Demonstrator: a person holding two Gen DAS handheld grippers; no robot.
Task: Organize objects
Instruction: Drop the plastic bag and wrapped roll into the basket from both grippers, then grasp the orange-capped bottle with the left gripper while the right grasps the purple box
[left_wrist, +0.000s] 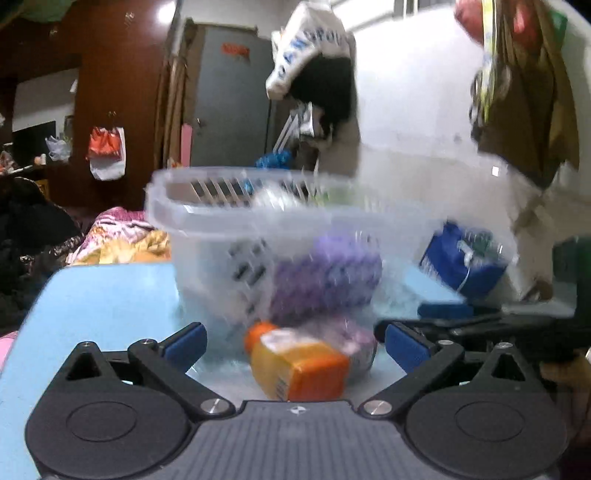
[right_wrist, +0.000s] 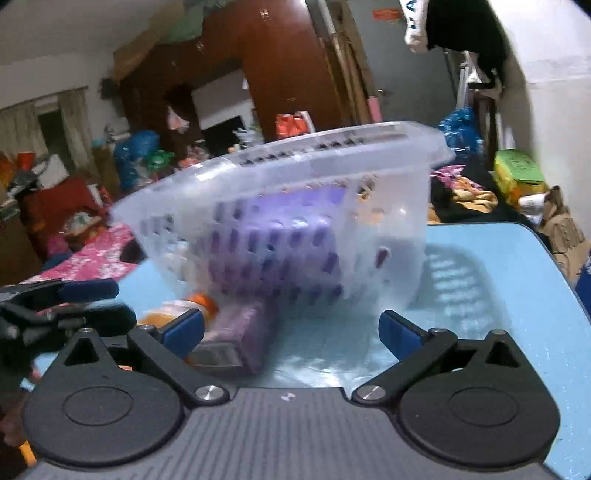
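A clear plastic slotted basket (left_wrist: 229, 221) stands on the light blue table (left_wrist: 103, 295), blurred, with a purple pack (left_wrist: 325, 273) inside. It shows tilted in the right wrist view (right_wrist: 388, 206), purple pack (right_wrist: 280, 243) visible through its wall. An orange bottle (left_wrist: 299, 365) lies on the table in front of it, just ahead of my open left gripper (left_wrist: 295, 341). A second purple pack (left_wrist: 360, 339) lies beside the bottle. My right gripper (right_wrist: 291, 330) is open, with the purple pack (right_wrist: 236, 332) and orange bottle (right_wrist: 184, 304) by its left finger.
A blue packet (left_wrist: 461, 262) lies at the table's right side. The other gripper shows at the right edge of the left view (left_wrist: 480, 325) and the left edge of the right view (right_wrist: 62, 299). Cluttered room, bedding and hanging clothes lie beyond the table.
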